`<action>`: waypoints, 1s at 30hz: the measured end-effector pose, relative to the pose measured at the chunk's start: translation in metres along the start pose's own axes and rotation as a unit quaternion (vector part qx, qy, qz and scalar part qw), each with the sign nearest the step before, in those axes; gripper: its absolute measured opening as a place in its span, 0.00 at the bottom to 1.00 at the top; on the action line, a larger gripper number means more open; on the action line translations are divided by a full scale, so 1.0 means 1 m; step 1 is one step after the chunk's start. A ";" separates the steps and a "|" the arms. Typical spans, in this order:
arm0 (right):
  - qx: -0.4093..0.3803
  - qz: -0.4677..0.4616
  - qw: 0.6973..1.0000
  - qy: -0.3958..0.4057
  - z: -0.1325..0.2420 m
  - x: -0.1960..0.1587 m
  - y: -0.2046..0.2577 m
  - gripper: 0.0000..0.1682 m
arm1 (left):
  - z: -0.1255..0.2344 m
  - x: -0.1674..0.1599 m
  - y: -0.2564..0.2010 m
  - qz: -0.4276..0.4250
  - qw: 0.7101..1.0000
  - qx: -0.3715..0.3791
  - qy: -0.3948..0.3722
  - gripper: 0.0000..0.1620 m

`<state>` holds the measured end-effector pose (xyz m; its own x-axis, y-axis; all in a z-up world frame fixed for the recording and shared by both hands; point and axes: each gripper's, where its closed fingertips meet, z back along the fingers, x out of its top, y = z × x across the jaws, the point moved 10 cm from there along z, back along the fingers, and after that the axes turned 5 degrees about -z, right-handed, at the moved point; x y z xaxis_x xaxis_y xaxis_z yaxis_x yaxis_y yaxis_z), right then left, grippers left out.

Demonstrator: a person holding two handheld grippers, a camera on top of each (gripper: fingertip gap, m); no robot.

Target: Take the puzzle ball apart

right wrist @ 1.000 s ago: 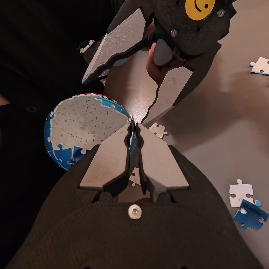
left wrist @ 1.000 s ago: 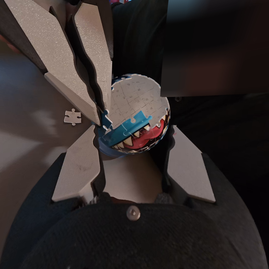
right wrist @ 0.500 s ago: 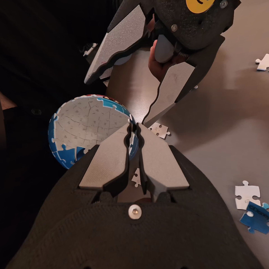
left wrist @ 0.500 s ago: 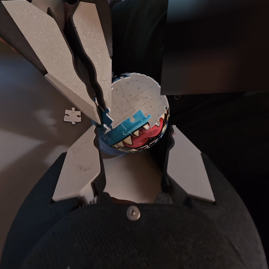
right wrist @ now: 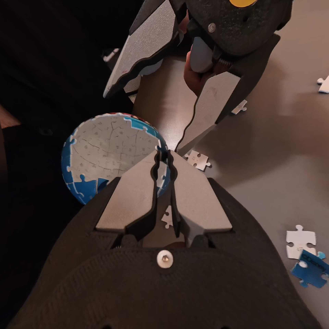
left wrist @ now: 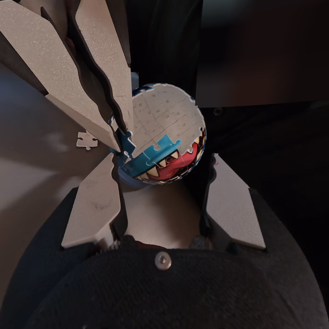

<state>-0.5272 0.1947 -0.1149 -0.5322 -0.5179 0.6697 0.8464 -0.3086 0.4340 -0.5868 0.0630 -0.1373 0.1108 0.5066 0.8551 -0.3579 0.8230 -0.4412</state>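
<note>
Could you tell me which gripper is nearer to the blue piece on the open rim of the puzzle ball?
Right. The right gripper is pinched on the blue rim piece of the puzzle ball; the left gripper is open, straddling the ball below it.

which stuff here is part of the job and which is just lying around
In the job:
puzzle ball
right gripper, shut on a blue rim piece
left gripper, open around the ball

Lying about:
loose white pieces on the table
blue piece

A grey-brown table (right wrist: 267, 160) and a person's dark clothing (left wrist: 267, 142) behind it.
</note>
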 end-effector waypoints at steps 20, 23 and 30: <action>-0.033 0.078 0.995 0.045 -0.004 0.008 0.011 0.03 | 0.001 0.001 -0.004 -0.008 1.000 0.013 0.014 0.61; -0.025 0.079 0.995 0.046 -0.004 0.009 0.009 0.03 | 0.000 0.001 -0.006 -0.012 1.000 0.014 0.018 0.62; -0.008 0.091 0.995 0.049 -0.003 0.008 0.006 0.03 | -0.002 0.002 -0.008 -0.015 0.999 0.019 0.024 0.64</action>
<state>-0.5267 0.1865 -0.1084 -0.3664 -0.6408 0.6746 0.9292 -0.2141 0.3012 -0.5820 0.0581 -0.1331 0.1663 0.4936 0.8536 -0.3891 0.8283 -0.4031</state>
